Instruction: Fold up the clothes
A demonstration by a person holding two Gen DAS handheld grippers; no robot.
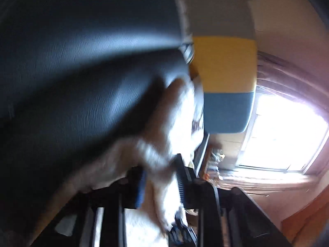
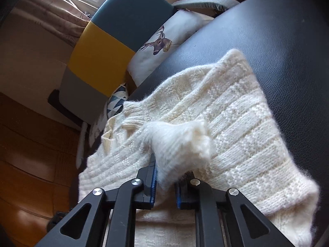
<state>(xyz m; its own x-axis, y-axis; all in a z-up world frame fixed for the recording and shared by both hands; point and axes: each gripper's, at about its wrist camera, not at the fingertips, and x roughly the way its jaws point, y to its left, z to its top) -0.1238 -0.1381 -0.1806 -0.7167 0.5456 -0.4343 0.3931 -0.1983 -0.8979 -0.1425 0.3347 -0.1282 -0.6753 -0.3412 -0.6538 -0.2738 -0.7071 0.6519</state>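
Note:
A cream knitted sweater (image 2: 236, 123) lies spread on a black leather surface (image 2: 277, 41). My right gripper (image 2: 166, 170) is shut on a bunched fold of the sweater, which stands up in a fluffy peak above the blue pads (image 2: 153, 177). In the blurred left wrist view the sweater (image 1: 176, 111) hangs as a white strip off the edge of the black surface (image 1: 82, 61). It runs down between the fingers of my left gripper (image 1: 161, 182), which is shut on it with the cloth filling the narrow gap.
A chair back in teal, yellow and grey patches (image 2: 107, 47) stands right behind the black surface, with a deer-print cushion (image 2: 162, 41) against it. A bright window (image 1: 283, 131) with curtains lies beyond. The wooden floor (image 2: 30, 154) lies to the left.

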